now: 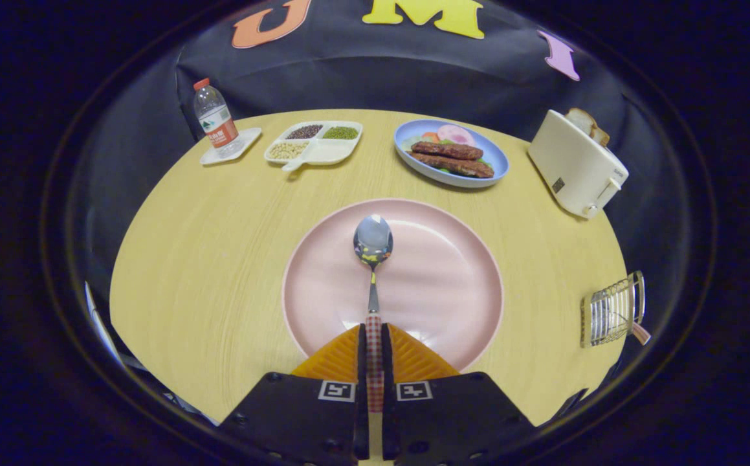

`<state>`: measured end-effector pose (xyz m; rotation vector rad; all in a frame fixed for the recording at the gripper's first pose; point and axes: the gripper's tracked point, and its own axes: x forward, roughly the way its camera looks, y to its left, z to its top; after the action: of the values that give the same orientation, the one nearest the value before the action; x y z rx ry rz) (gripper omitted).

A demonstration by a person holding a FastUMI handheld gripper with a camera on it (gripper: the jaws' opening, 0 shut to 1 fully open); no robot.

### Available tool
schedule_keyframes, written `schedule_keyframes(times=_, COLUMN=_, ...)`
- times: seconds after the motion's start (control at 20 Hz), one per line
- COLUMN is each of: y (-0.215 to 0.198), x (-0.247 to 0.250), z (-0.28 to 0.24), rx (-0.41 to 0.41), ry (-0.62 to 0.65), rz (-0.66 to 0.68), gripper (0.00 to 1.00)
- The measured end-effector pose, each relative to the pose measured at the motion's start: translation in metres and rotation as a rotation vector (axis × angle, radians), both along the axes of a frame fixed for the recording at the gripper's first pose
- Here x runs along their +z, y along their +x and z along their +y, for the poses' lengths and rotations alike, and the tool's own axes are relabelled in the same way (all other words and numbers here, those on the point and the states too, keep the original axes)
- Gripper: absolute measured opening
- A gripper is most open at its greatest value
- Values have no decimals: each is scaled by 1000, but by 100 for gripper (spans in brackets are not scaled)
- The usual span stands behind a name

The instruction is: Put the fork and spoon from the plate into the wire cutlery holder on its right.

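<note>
One spoon (373,241) lies on the pink plate (452,291), its shiny bowl pointing to twelve o'clock and its checkered handle running back between the fingers. The gripper (374,336) is clamped on that handle, both pads pressing its sides. At about three o'clock from the plate stands the wire cutlery holder (611,312), well apart on the wooden table (206,259); a checkered handle, perhaps the fork's, pokes from it.
</note>
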<state>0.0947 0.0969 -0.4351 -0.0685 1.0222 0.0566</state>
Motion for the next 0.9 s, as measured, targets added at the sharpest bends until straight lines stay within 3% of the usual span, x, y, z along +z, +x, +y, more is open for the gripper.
schedule_keyframes(times=0.4, y=-20, x=69, z=-50, rx=45, ry=7, rz=-40, gripper=8)
schedule_keyframes(times=0.9, y=-55, x=119, z=-179, rx=5, ry=14, rz=-28, gripper=8)
